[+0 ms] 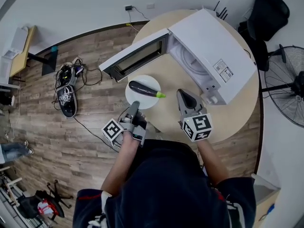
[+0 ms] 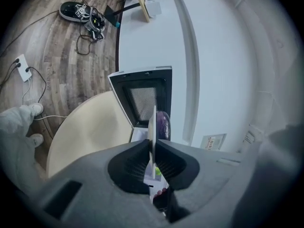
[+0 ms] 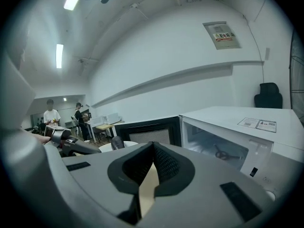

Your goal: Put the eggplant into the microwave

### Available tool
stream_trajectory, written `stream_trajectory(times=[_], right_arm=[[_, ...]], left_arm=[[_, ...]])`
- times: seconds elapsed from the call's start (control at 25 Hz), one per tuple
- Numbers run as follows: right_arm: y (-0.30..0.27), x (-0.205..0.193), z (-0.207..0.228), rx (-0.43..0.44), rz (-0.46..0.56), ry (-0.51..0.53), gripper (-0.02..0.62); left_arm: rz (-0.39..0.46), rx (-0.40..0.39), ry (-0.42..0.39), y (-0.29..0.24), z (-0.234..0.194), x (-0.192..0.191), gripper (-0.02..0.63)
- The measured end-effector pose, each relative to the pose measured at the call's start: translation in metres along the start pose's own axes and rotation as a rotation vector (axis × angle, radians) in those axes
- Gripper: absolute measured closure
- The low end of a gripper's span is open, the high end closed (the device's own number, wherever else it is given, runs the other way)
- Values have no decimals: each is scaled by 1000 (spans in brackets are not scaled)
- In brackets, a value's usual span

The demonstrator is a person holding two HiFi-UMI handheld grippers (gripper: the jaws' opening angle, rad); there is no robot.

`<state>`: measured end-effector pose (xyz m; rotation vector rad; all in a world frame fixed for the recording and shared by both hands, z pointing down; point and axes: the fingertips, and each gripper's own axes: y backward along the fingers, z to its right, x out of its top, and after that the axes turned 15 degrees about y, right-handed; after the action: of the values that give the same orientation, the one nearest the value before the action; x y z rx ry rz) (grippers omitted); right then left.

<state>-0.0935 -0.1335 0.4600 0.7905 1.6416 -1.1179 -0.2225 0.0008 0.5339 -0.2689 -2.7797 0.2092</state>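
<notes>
A dark purple eggplant with a green stem lies on a small white plate. My left gripper is shut on the plate's near rim and holds it over the table, in front of the white microwave, whose door stands open to the left. In the left gripper view the plate shows edge-on between the pads, with the eggplant behind it. My right gripper hovers right of the plate, shut and empty. Its own view faces the open microwave cavity.
The round beige table ends just in front of the person's body. A fan and a black chair stand to the right. Cables and shoes lie on the wooden floor at the left. People stand far off.
</notes>
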Motion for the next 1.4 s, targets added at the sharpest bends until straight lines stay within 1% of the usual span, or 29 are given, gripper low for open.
stream_trajectory(times=[0.2,0.36,0.52,0.76,0.88,1.04,1.2,1.32,1.4], right_arm=[[-4,0,4,-68,-17,-17,584],[-4,-1,7,-122,-30,-30,584],[-1,-5,18,-174,-44,-43,584],[11,-16,38,-264,-80,-58,584],[18,-20,49,-313,-96,-67,584],[25,-23,61,-366,-112,-74,584],[28,-28,67,-405,-134,-73,584],[29,-32,70,-423,-155,-69,584],[30,-35,72,-431,-166,-73,584]], left_arm=[[-104,9,-64,-26,12,5,577],[-167,49,-102,-40,8,8,577],[-222,89,-138,-57,-2,3,577],[-317,129,-162,-87,-14,-10,577],[-352,132,-154,-104,-19,-17,577],[-394,137,-169,-130,-28,-27,577],[-445,149,-167,-153,-42,-38,577],[-468,161,-190,-168,-53,-41,577],[-478,163,-188,-176,-59,-42,577]])
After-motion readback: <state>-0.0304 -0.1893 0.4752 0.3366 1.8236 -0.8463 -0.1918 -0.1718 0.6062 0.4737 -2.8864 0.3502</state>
